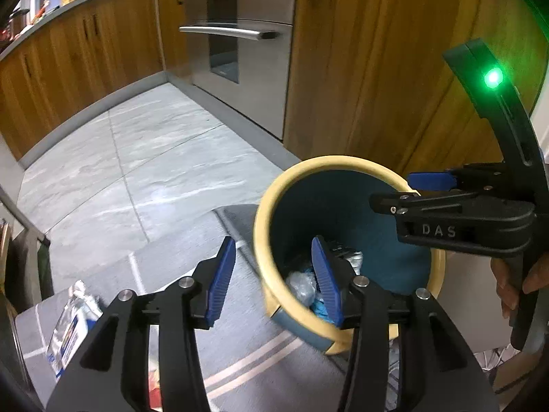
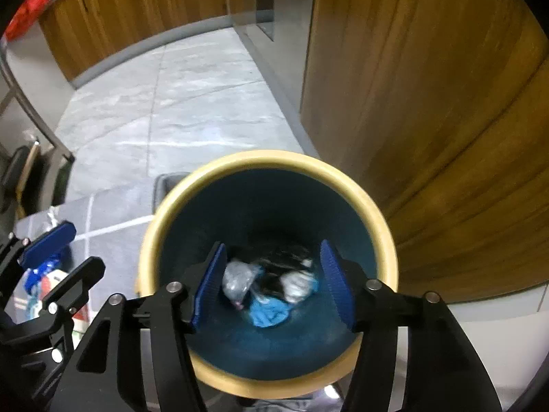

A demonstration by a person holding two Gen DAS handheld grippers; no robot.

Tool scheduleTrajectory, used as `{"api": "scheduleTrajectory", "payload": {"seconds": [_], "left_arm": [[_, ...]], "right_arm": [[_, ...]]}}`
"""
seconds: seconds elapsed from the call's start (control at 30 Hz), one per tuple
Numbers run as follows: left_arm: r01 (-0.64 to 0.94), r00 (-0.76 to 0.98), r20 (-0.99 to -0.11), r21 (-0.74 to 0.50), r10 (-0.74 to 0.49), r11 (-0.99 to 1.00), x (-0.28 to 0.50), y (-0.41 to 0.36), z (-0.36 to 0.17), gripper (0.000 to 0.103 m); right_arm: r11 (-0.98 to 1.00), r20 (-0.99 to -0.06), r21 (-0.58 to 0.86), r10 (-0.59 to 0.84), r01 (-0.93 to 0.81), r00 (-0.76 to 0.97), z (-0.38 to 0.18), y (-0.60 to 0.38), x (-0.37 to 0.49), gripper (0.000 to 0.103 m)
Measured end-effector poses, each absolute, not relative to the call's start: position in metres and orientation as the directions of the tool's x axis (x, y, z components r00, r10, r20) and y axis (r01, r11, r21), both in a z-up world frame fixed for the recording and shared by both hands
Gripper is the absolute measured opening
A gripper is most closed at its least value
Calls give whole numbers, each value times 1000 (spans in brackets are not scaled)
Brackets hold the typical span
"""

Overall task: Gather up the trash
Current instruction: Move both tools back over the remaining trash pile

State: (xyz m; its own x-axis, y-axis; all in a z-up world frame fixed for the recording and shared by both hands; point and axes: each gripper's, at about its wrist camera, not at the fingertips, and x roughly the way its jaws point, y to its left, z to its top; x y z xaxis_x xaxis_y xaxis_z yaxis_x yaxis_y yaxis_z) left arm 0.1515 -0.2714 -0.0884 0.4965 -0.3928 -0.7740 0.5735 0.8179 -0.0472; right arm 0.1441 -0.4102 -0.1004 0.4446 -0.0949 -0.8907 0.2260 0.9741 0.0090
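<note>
The right gripper hangs over the mouth of the trash bin with its jaws spread and nothing between them. The left gripper is also spread and empty, at the bin's left rim above the grey rug. Crumpled trash lies at the bin's bottom, and one more packet lies on the rug's left edge.

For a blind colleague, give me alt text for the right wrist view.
The open right gripper hangs over a yellow-rimmed blue bin holding crumpled plastic and blue trash. Grey tile floor and wooden cabinets lie beyond.
</note>
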Motion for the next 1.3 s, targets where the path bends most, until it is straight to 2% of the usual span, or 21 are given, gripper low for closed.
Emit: {"api": "scheduleTrajectory", "payload": {"seconds": [0.1,0.27,0.37,0.57,0.63,1.03,1.3], "left_arm": [[544,501,-776,-60,-382,837,148,-259,-82,47],[510,529,-774,-39,-348,860,136,-237,-68,55],[488,545,-770,-31,-332,872,128,-222,-60,68],[428,591,-752,-16,-293,903,111,-183,-40,84],[403,604,-749,-10,-274,915,107,-170,-36,87],[279,644,-742,4,-184,960,83,-96,-32,95],[198,662,-737,-4,-137,980,76,-61,-38,95]], "right_arm": [[977,-883,28,-74,209,464,-94,-405,144,70],[985,-850,42,-53,168,524,-80,-391,138,86],[991,-820,4,-73,133,568,-69,-379,133,94],[998,-771,-16,-51,61,635,-49,-350,122,97],[999,-757,-2,-27,39,653,-42,-339,116,98],[1000,-750,2,14,-20,661,-36,-295,97,98],[998,-770,3,38,-55,636,-42,-271,82,98]]}}
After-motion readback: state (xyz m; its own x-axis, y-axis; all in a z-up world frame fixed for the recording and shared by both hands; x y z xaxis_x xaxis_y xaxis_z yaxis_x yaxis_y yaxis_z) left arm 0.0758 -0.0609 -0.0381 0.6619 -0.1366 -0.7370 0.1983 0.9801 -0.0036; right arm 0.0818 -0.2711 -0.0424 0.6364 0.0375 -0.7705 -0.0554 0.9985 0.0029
